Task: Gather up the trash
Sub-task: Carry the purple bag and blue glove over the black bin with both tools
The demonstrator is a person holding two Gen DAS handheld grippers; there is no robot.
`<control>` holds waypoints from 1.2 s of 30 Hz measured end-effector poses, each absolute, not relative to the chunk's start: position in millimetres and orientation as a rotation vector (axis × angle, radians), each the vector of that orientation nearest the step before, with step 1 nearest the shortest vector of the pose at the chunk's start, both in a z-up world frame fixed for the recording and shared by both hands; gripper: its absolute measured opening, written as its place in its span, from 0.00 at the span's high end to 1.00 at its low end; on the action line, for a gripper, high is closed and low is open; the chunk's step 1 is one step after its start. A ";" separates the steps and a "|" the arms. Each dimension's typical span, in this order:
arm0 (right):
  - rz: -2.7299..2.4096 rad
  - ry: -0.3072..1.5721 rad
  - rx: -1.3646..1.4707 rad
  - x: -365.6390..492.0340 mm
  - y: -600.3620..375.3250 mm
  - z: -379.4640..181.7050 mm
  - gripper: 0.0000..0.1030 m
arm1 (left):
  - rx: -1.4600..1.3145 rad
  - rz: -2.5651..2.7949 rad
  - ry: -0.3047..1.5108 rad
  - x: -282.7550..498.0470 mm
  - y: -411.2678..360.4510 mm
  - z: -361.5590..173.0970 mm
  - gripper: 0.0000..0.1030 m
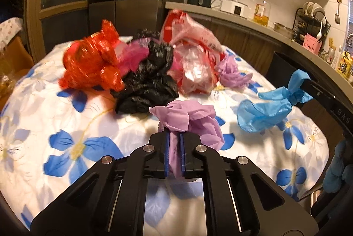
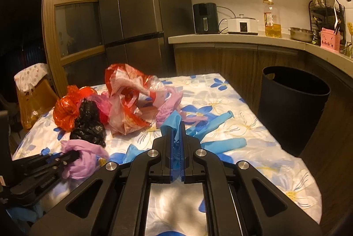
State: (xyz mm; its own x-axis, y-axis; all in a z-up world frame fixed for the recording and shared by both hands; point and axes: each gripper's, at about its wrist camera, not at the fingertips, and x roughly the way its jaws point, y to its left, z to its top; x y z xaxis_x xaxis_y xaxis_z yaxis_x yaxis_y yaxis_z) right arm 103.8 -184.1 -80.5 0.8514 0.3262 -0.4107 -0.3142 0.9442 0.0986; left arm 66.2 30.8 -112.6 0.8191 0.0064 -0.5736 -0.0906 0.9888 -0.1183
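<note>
My left gripper (image 1: 174, 135) is shut on a crumpled purple plastic glove (image 1: 194, 119) just above the floral tablecloth (image 1: 72, 147). In the right wrist view the left gripper (image 2: 74, 155) shows at the lower left with the purple glove (image 2: 88, 162). My right gripper (image 2: 176, 132) is shut on a blue glove (image 2: 222, 144), whose fingers hang over the cloth (image 2: 275, 165). From the left wrist view, the right gripper (image 1: 305, 84) holds the blue glove (image 1: 262, 113) off the table. Behind lie a red bag (image 1: 92, 63), a black bag (image 1: 150, 83), a red-and-white bag (image 1: 194, 55) and another purple piece (image 1: 231, 72).
A black bin (image 2: 291, 101) stands on the floor off the table's far right corner. A kitchen counter (image 2: 242, 38) with appliances runs behind it, and a tall fridge (image 2: 136, 4) stands beyond the table. A chair with a yellow bag (image 2: 30, 103) is at the left.
</note>
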 end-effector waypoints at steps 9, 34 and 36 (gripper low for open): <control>0.325 0.378 0.050 102.3 -209.2 -51.4 0.96 | -0.116 0.013 0.469 61.0 10.3 -57.5 0.94; -0.050 0.136 0.107 191.1 -368.3 34.0 0.97 | -0.041 -0.352 0.295 243.2 -195.4 33.3 0.94; -0.059 0.141 0.108 198.2 -375.3 31.1 0.97 | -0.037 -0.378 0.293 257.1 -213.5 31.9 0.94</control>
